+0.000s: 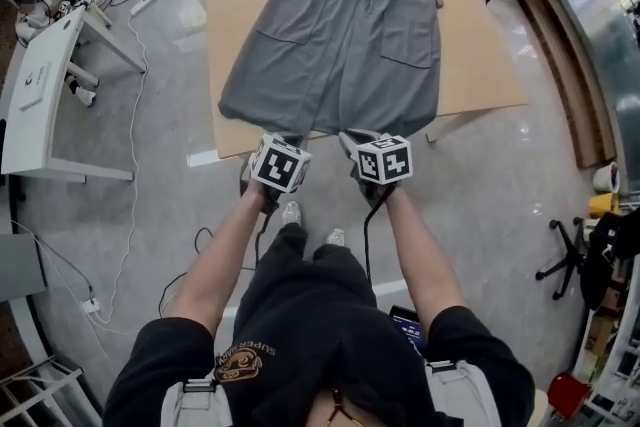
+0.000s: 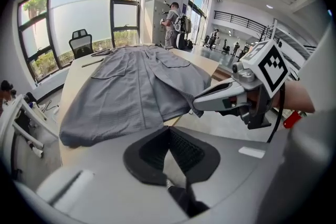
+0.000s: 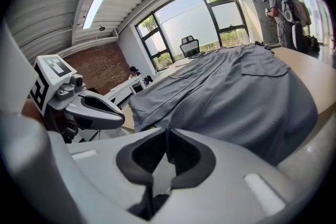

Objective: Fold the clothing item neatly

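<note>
On the tabletop (image 1: 480, 65) the grey garment (image 1: 345, 25) lies flat, its hem (image 1: 330, 127) at the near edge. Jaws of the right gripper (image 3: 168, 134) pinch that hem, and those of the left gripper (image 2: 168, 131) are closed beside it (on cloth? unclear). Best to lift both level — carrying the hem evenly toward the collar.

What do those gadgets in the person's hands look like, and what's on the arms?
The left gripper and right gripper are pale grey plastic with black textured pads. Each carries a white cube of black square markers and trails a black cable. Short black sleeves leave the forearms bare.
</note>
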